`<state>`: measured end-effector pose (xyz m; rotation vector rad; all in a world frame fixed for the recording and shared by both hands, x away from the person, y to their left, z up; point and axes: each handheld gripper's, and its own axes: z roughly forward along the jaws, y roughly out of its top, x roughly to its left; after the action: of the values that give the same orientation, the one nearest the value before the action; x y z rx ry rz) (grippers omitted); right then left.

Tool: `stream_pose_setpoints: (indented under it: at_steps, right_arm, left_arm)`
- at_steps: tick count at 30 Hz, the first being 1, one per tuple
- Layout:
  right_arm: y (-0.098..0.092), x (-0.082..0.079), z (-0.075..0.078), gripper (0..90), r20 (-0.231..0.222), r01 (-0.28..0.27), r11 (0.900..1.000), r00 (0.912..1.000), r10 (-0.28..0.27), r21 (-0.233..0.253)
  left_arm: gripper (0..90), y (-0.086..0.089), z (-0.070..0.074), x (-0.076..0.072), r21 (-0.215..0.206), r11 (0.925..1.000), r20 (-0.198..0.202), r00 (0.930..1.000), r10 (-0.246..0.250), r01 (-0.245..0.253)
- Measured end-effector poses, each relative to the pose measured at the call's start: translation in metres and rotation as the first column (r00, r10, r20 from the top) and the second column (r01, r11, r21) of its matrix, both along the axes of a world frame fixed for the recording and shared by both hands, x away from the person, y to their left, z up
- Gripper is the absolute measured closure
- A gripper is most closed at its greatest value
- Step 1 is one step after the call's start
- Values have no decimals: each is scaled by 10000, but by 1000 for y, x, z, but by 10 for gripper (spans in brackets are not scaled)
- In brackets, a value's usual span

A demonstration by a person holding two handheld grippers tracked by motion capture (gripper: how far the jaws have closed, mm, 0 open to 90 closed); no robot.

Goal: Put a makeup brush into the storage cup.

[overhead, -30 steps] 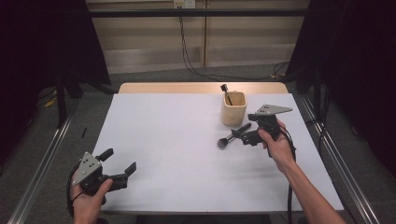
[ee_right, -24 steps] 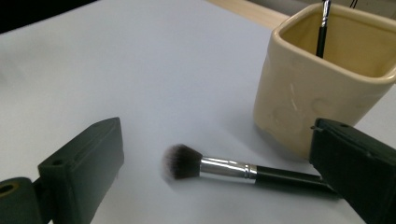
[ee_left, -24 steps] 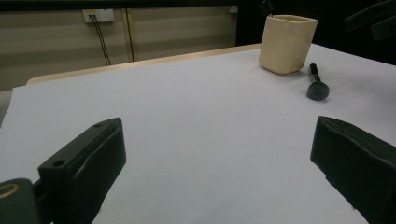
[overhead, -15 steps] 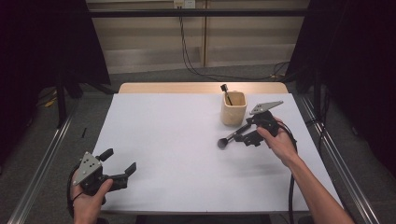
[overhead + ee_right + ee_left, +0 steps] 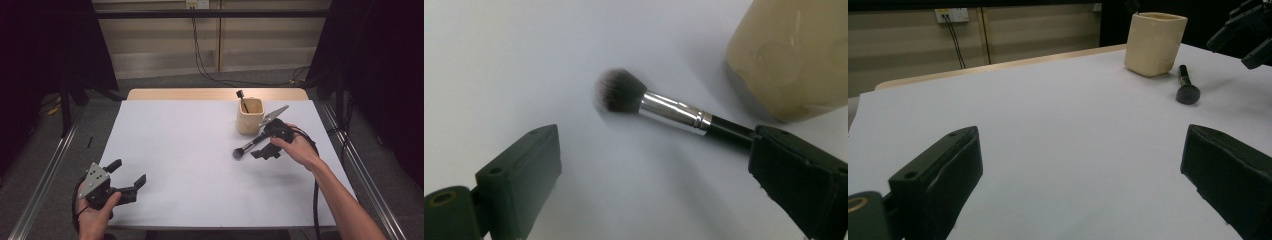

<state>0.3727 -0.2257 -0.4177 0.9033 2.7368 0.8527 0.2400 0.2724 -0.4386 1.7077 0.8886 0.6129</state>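
A black makeup brush (image 5: 245,148) with a silver ferrule lies on the white table (image 5: 190,150), bristle end pointing left, just in front of a cream cup (image 5: 249,116). My right gripper (image 5: 261,145) is open, low over the brush's handle end; in the right gripper view the brush (image 5: 659,107) runs from between the jaws to behind the right jaw, beside the cup (image 5: 794,55). My left gripper (image 5: 128,172) is open and holds nothing at the table's near left corner. From it I see the cup (image 5: 1154,44) and brush head (image 5: 1187,92) far off.
A second dark brush (image 5: 241,100) stands in the cup. The table's wooden far edge (image 5: 200,94) lies behind it, with metal rails along both sides. The right gripper's cable trails toward the near right edge.
The right hand has rolled, tipping its grey plate up, and edged toward the cup. The brush head stays in about the same spot. The left gripper has not moved.
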Motion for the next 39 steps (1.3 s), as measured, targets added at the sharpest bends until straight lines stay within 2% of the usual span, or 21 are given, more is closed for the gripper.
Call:
stream_pose_setpoints:
  at_steps: [6, 11, 16, 23, 24, 26, 29, 32, 34, 35, 37, 39]
  right_arm:
    - [2, 5, -2, 74, -65, -331, 9977, 9994, 328, -598]
    - [5, 10, -2, 73, -75, -783, 9943, 9969, 779, -725]
    - [13, 14, -6, 110, 0, -1370, 9836, 9904, 1380, -1174]
    - [21, 22, -9, 101, -309, -1816, 9752, 9833, 1791, -1268]
    - [22, 22, -10, 111, -257, -1913, 9717, 9815, 1895, -1388]
    - [24, 22, -13, 120, -493, -2151, 9656, 9765, 2100, -1465]
    - [25, 26, -16, 135, -537, -2271, 9581, 9738, 2211, -1747]
    - [26, 30, -18, 160, -546, -2288, 9571, 9734, 2226, -1776]
    - [29, 32, -19, 185, -617, -2372, 9506, 9714, 2294, -2000]
    - [29, 33, -19, 198, -577, -2538, 9463, 9672, 2472, -2000]
    - [32, 33, -20, 220, -611, -2550, 9461, 9669, 2477, -1996]
    - [33, 35, -23, 261, -614, -2730, 9380, 9620, 2660, -2138]
  left_arm:
    - [32, -1, 0, 0, 20, 10000, -19, 10000, -55, 55]
    - [32, -1, 0, 1, 23, 10000, -18, 10000, -59, 59]
    - [32, -1, 0, 1, 42, 10000, -28, 10000, -35, 35]
    - [32, -2, -1, 1, -12, 10000, -36, 10000, -69, 69]
    - [32, -2, -1, 1, -14, 10000, -47, 10000, -81, 81]
    - [31, -2, -1, 1, -48, 10000, -67, 10000, -70, 69]
    - [31, -2, -1, 2, -20, 10000, -95, 9999, -82, 82]
    - [31, -2, -1, 2, 82, 9998, -105, 9998, -176, 177]
    - [31, -2, -1, 2, 6, 9997, -227, 9994, -263, 263]
    - [31, -3, -1, 2, 22, 9997, -205, 9994, -262, 262]
    - [31, -3, -1, 2, 53, 9996, -167, 9995, -283, 284]
    - [31, -3, -1, 2, 31, 9997, -173, 9995, -245, 246]
